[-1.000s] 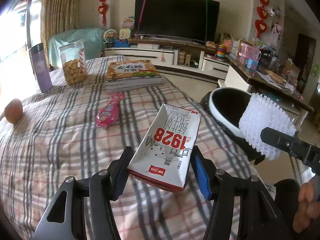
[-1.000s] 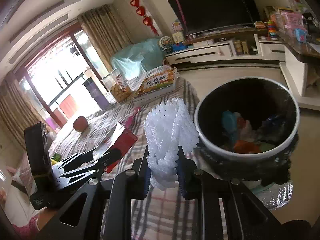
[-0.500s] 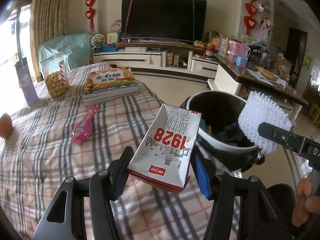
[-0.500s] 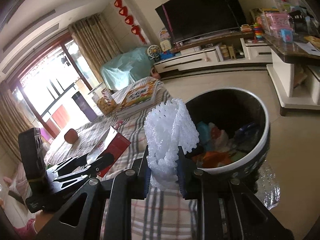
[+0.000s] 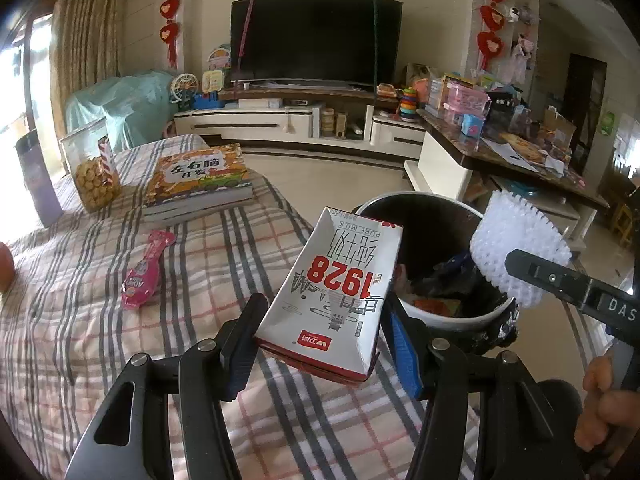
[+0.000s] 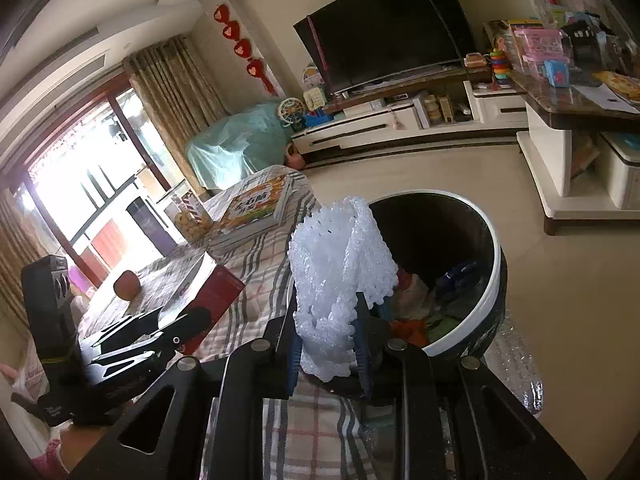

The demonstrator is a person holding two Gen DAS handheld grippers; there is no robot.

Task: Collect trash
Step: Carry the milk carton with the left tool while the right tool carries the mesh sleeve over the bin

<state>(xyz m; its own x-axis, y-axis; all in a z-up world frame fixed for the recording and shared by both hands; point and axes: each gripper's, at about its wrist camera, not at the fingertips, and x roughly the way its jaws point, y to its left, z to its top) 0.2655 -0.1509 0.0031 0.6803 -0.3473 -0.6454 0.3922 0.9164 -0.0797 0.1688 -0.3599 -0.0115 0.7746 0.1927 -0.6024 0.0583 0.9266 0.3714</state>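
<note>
The left hand-held gripper (image 5: 322, 340) is clamping a flattened milk carton (image 5: 332, 292), its jaws standing about half open with a pad pressing on each side of the box. The carton is hanging above the edge of the checked cloth (image 5: 80, 320) covering the surface, its far end tilting up toward the waste bin (image 5: 444, 320) just beyond that edge. The right hand-held gripper (image 6: 326, 346) is pinching a white foam net sleeve (image 6: 340, 276), its jaws nearly closed and squeezing the lower part of the net, while the upper part is fanning out above the fingers. The net is sitting in front of the near rim of the bin, which is already holding crumpled wrappers and other scraps. A person's fingers (image 5: 600, 400) are wrapping around the right tool's handle at the lower right of the left view. Back on the cloth, a pink packet (image 5: 146, 274), a stack of books (image 5: 198, 184), a jar of snacks (image 5: 92, 172) and a brown round thing (image 6: 126, 285) are lying well apart from both grippers.
</note>
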